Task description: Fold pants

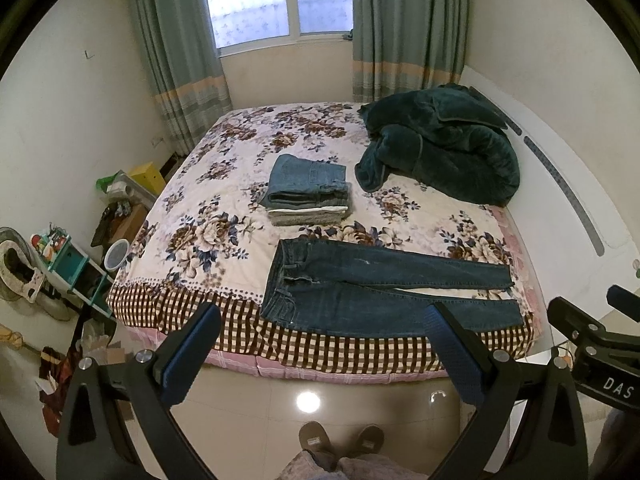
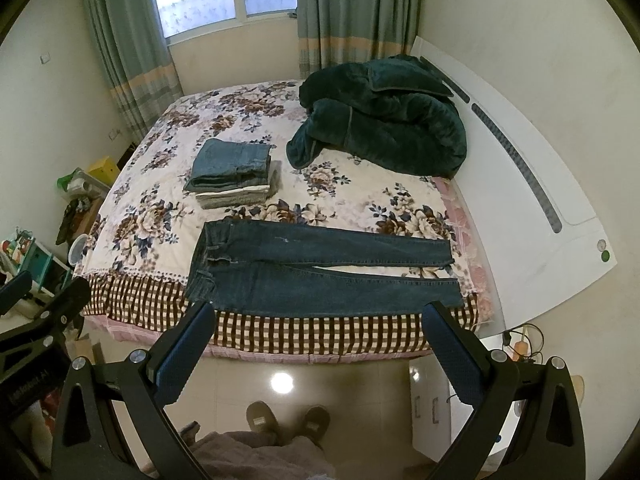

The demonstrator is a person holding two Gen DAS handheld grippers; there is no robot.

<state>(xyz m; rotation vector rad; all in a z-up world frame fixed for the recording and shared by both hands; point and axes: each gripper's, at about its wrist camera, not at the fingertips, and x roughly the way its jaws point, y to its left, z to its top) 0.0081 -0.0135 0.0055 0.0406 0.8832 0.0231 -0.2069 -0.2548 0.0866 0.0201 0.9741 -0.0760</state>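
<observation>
While both grippers, left gripper [image 1: 320, 328] and right gripper [image 2: 318, 324], hang wide and empty, pinch the jeans [image 2: 320, 270] by waistband and hems, then fold evenly.

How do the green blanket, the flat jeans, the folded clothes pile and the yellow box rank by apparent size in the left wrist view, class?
1. Flat jeans and green blanket: alike in apparent size; the jeans lie nearer the camera, so unranked.
2. Folded clothes pile.
3. Yellow box, partly hidden.
</observation>
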